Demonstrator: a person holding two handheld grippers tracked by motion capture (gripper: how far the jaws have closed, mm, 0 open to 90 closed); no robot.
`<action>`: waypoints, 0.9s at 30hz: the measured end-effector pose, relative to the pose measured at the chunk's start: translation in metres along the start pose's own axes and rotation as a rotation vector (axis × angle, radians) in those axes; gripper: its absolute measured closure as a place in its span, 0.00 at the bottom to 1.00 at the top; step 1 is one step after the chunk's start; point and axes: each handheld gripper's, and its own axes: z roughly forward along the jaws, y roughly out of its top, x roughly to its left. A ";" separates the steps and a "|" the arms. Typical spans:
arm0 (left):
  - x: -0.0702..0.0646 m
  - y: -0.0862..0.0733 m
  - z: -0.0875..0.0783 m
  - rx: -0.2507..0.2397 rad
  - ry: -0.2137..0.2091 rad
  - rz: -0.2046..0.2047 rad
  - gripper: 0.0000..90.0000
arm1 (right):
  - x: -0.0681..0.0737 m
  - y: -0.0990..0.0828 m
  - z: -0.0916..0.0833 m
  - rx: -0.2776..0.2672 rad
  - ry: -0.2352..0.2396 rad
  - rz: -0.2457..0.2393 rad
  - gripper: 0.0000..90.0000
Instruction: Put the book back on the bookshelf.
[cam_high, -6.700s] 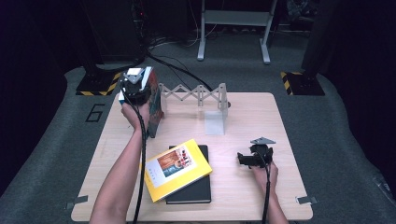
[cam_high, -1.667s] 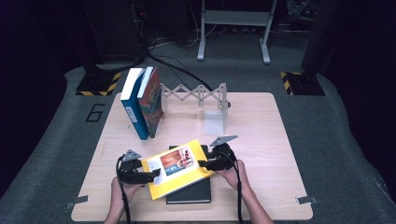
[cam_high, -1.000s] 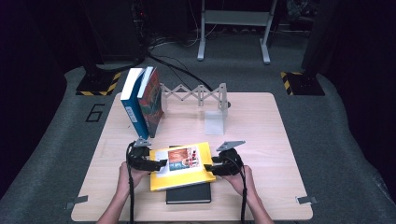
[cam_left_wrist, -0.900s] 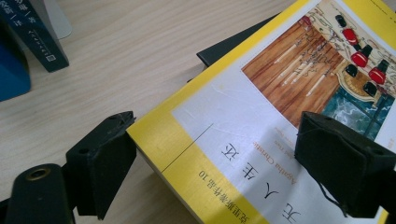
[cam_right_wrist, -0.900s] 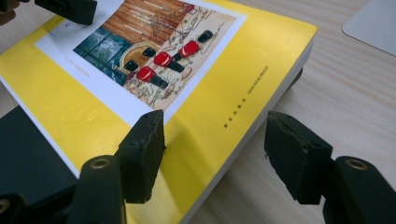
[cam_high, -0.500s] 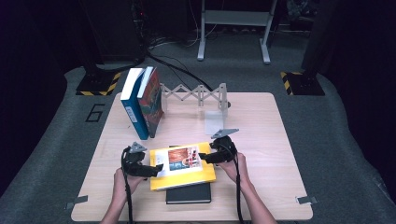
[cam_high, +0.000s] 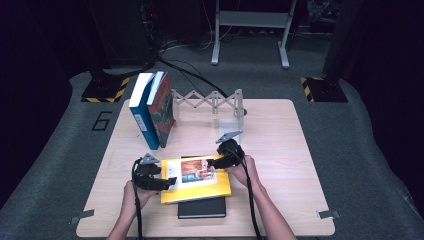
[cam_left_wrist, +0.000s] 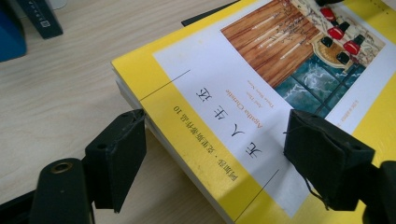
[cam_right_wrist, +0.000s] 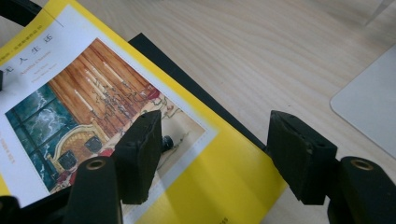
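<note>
A yellow book (cam_high: 200, 187) with a picture on its white cover panel lies flat on a black book (cam_high: 202, 209) near the table's front edge. My left gripper (cam_high: 170, 181) is open at its left edge. In the left gripper view (cam_left_wrist: 217, 126) one jaw sits beside that edge and the other over the cover (cam_left_wrist: 135, 60). My right gripper (cam_high: 211, 162) is open at the far right corner. In the right gripper view (cam_right_wrist: 215, 121) one jaw lies over the picture and the other beyond the yellow edge (cam_right_wrist: 224, 172). Both pairs of jaws have just been closing, with the book between them.
A blue book (cam_high: 142, 110) and a red-brown book (cam_high: 162, 107) stand upright at the back left, beside a folding rack (cam_high: 205, 102). A pale flat plate (cam_high: 239, 112) stands at the rack's right end. The wooden table (cam_high: 280, 150) has bare room on the right.
The yellow book has turned from slanted to square with the table. My right gripper has moved away from me and to the left along the book's right edge. The left gripper has hardly moved.
</note>
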 end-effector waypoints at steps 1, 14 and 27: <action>0.001 0.002 0.001 0.009 -0.008 0.013 0.24 | 0.000 -0.001 0.000 0.000 0.005 0.011 0.40; 0.008 0.027 0.022 0.028 -0.041 0.054 0.24 | 0.004 -0.021 -0.017 -0.011 -0.014 0.057 0.47; 0.008 0.044 0.035 0.058 -0.027 0.067 0.20 | 0.015 -0.050 -0.041 -0.032 -0.019 0.147 0.49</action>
